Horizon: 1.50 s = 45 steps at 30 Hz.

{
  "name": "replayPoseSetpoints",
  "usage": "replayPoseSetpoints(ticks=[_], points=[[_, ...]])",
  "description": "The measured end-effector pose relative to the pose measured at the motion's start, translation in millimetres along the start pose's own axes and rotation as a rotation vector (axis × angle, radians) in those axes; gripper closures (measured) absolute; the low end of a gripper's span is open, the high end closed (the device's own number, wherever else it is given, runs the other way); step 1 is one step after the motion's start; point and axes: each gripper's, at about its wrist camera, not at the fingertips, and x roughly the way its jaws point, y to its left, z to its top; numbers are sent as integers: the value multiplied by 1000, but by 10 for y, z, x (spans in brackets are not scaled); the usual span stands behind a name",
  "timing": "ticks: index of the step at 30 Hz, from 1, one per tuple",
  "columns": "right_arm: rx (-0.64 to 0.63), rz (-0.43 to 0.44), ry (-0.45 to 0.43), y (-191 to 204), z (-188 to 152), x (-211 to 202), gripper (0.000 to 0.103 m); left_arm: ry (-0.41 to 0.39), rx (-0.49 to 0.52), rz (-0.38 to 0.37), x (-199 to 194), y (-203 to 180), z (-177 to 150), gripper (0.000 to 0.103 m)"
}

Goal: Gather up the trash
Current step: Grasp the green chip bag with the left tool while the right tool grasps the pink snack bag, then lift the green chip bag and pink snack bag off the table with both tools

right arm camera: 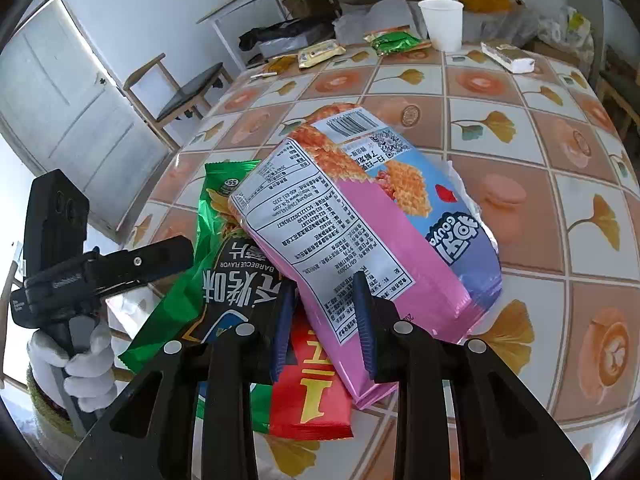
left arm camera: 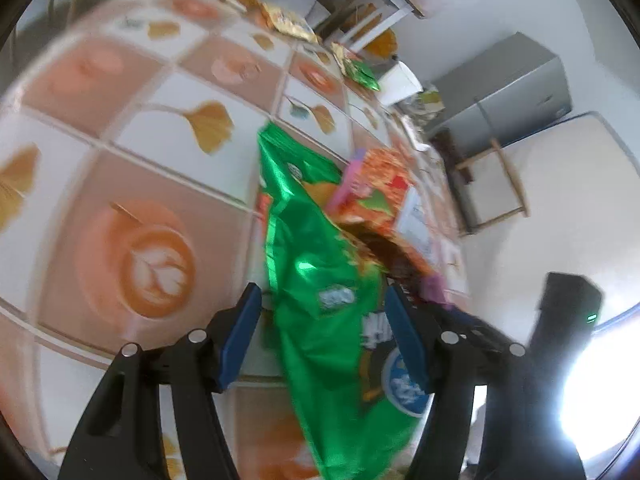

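The right gripper (right arm camera: pixel 324 320) has its blue fingers (right arm camera: pixel 366 320) set a narrow way apart over a pile of three snack bags on the tiled worktop (right arm camera: pixel 520 148); whether they pinch anything cannot be told. Of the three, the red bag (right arm camera: pixel 316 400) lies nearest, under the pink bag (right arm camera: pixel 360 232), and the green bag (right arm camera: pixel 192 292) lies on the pink bag's left side, partly beneath it. The left gripper (left arm camera: pixel 324 344) has its fingers (left arm camera: pixel 242 332) spread wide, with the green bag (left arm camera: pixel 316 280) running between them; contact cannot be told in the blur. In the right wrist view a white-gloved hand (right arm camera: pixel 86 364) holds that left gripper beside the pile. Beyond the pink bag, at the worktop's far edge, stands one white paper cup (right arm camera: pixel 442 24), its contents hidden; near the cup lie a small green packet (right arm camera: pixel 394 43), a yellow packet (right arm camera: pixel 320 53) and a white wrapper (right arm camera: pixel 508 57).
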Motion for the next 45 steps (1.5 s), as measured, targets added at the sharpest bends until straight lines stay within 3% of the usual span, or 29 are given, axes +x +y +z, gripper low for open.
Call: replayPoseSetpoints(ticks=[6, 14, 16, 20, 26, 35, 37, 42, 45], points=[[-17, -42, -13, 68, -34, 26, 75, 6, -86, -92, -48, 108, -27, 41], [-1, -56, 1, 67, -68, 113, 76, -35, -252, -360, -231, 315, -77, 41], [-1, -61, 1, 70, -79, 126, 76, -33, -262, -390, -234, 316, -95, 41], [-10, -81, 0, 100, -78, 144, 76, -38, -234, -361, -228, 255, -126, 41], [-3, -93, -5, 98, -87, 154, 76, -24, -159, -255, -188, 126, -212, 41], [4, -110, -18, 104, -94, 168, 76, -14, -154, -282, -179, 110, -312, 41], [6, -112, -21, 107, -99, 172, 76, -16, -126, -240, -183, 68, -348, 44], [5, -115, -25, 108, -95, 179, 76, -42, 18, -37, -138, -145, -452, 62], [5, -118, -32, 107, -98, 177, 76, -53, 58, 26, -107, -181, -493, 67]])
